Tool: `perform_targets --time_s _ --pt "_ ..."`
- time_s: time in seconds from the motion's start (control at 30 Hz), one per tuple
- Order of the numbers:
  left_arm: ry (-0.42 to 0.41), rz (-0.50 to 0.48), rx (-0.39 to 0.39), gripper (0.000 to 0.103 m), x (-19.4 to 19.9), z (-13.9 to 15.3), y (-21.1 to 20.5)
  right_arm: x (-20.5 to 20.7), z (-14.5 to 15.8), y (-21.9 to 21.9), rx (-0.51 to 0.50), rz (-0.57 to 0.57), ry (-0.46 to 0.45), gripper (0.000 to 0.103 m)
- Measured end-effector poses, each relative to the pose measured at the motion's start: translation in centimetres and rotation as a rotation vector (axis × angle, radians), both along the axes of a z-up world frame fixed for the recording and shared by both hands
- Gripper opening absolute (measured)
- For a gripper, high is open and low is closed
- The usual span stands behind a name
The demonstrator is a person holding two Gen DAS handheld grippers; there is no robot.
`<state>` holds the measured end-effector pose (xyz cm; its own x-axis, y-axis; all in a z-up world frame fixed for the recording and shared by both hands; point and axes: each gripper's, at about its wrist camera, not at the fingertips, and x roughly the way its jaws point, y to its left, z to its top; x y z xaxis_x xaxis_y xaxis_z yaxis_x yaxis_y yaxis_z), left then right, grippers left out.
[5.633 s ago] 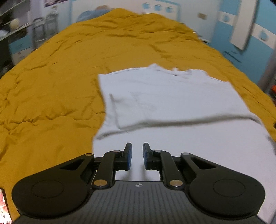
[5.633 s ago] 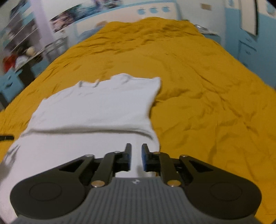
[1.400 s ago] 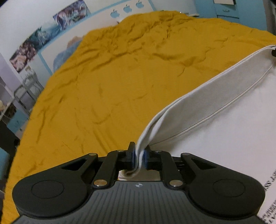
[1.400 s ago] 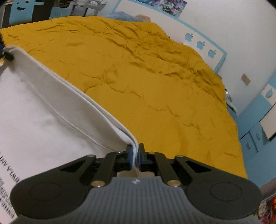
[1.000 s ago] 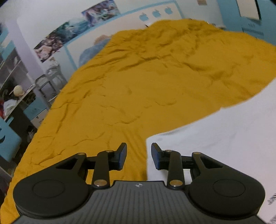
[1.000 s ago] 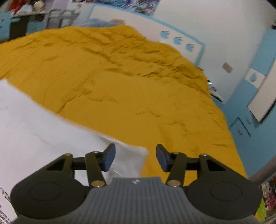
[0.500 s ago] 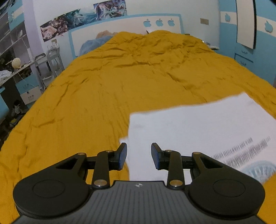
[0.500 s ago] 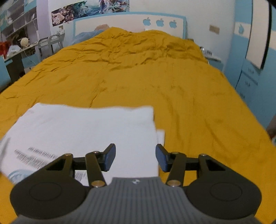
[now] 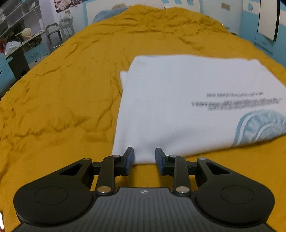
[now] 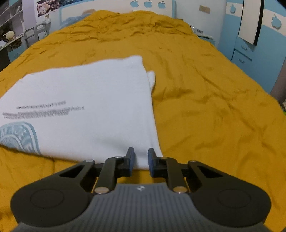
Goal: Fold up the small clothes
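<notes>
A white T-shirt (image 9: 178, 100) lies folded flat on the mustard bedspread (image 9: 62, 89), its print of grey text and a pale blue round emblem facing up. My left gripper (image 9: 144, 158) hovers at the shirt's near left corner. Its jaws are closing, with the corner's edge showing in the gap and the pads not pressing it. In the right wrist view the same shirt (image 10: 89, 100) fills the left half. My right gripper (image 10: 141, 158) sits at the near right corner, jaws closing to a narrow gap with white cloth showing between the pads.
The bedspread (image 10: 205, 107) stretches far beyond and to both sides of the shirt. A desk with shelves (image 9: 17, 41) and a metal chair (image 9: 59, 30) stand left of the bed. A blue wardrobe (image 10: 250, 44) stands on the right, and a blue pillow (image 9: 107, 12) by the headboard.
Both grippers let go of the shirt's folded edge and drew back to its near corners. The shirt now lies flat. The jaws have narrowed, the right ones much more.
</notes>
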<state>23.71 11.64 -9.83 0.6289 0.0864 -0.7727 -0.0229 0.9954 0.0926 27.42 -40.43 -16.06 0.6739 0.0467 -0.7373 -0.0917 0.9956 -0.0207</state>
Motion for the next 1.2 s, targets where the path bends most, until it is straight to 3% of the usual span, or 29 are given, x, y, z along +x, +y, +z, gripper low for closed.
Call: perform_targets --time_s 0.23,0.5,0.53,0.6,0.73,0.8,0.93,1.2 --pt "0.024 0.013 0.033 0.035 0.0 -1.6 -0.5 0.4 -1.5 -1.6 0.053 -0.02 0.012 0.009" --pt "-0.047 0.028 0.039 0.039 -1.0 0.9 -1.5 0.2 -0.6 -1.9 0.074 -0.02 -0.023 0.012" --pt "-0.069 0.032 0.033 0.041 -1.1 1.5 -1.7 0.1 -0.3 -2.0 0.085 -0.022 -0.032 0.014" --pt "-0.104 0.04 0.007 0.047 -0.7 2.7 -1.8 -0.3 0.7 -2.2 0.107 -0.021 -0.063 0.03" --pt "-0.148 0.03 -0.062 0.047 0.9 4.2 -2.7 -0.1 2.9 -2.2 0.125 -0.008 -0.12 0.035" --pt "-0.156 0.011 -0.073 0.048 2.1 4.5 -3.6 0.8 3.7 -2.4 0.152 -0.009 -0.131 0.046" --pt "-0.163 -0.02 -0.093 0.049 4.3 4.5 -5.7 3.5 4.7 -3.6 0.237 -0.053 -0.121 0.05" --pt "-0.159 -0.035 -0.23 0.049 9.4 3.3 -7.4 9.3 3.7 -5.2 0.365 -0.111 -0.052 0.055"
